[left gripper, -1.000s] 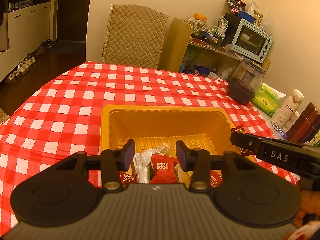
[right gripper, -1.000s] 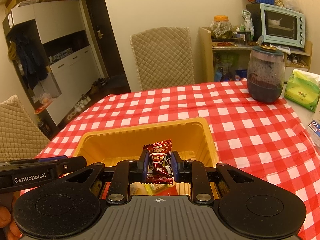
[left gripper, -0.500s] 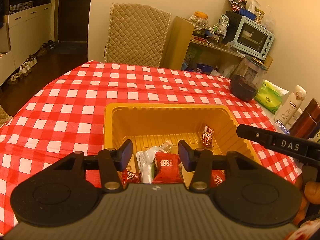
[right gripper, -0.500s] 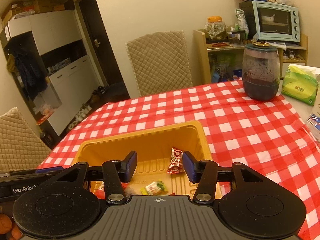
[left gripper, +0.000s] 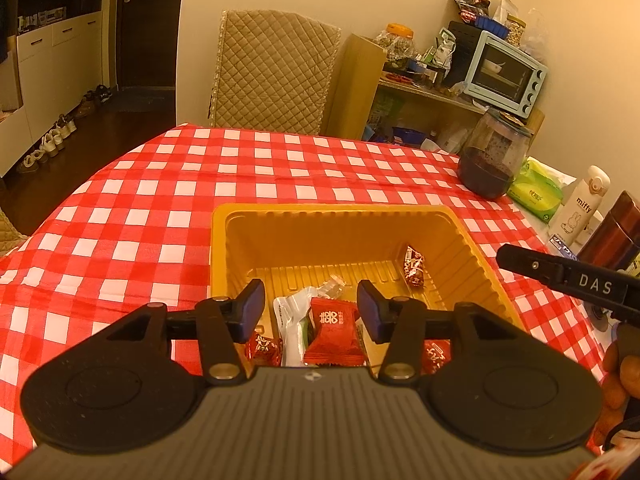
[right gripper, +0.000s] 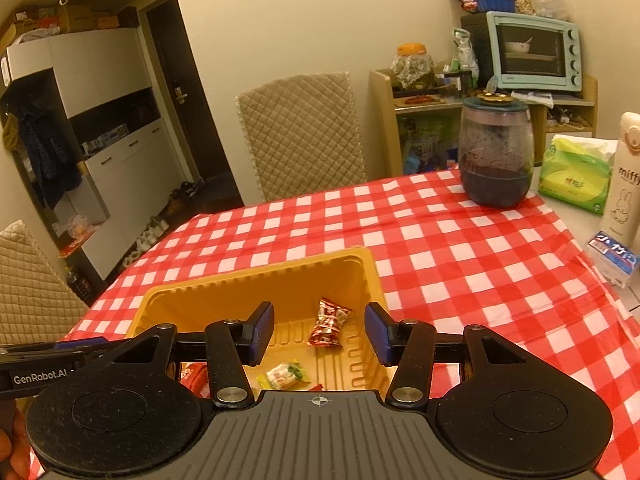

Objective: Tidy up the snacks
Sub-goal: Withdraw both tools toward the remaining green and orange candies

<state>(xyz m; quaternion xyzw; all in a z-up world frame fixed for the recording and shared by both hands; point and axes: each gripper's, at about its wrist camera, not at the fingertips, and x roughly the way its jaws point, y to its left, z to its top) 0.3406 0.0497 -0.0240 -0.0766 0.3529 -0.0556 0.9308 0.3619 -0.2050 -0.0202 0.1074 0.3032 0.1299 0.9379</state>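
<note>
A yellow plastic tray (left gripper: pixel 332 210) sits on the red-checked tablecloth. A dark red wrapped candy (left gripper: pixel 413 266) lies on its floor near the right wall and shows loose in the right wrist view (right gripper: pixel 329 322). My left gripper (left gripper: pixel 311 310) is open above a red square packet (left gripper: pixel 332 330) and a white wrapper (left gripper: pixel 294 312) at the tray's near end, gripping nothing. My right gripper (right gripper: pixel 319 332) is open over the tray and holds nothing. A yellow-green candy (right gripper: pixel 285 376) lies below it. Small red candies (left gripper: pixel 262 350) peek out under the left fingers.
A dark glass jar (right gripper: pixel 496 156) stands at the table's far right, with a green tissue pack (right gripper: pixel 574 176), a white bottle (right gripper: pixel 624 184) and a brown flask (left gripper: pixel 612 236) nearby. A quilted chair (right gripper: pixel 304 136) is behind the table. A shelf with a toaster oven (right gripper: pixel 532 52) stands against the wall.
My right gripper opened and let go of the dark red candy, which now lies in the tray, then drew back a little. My left gripper's jaws spread slightly.
</note>
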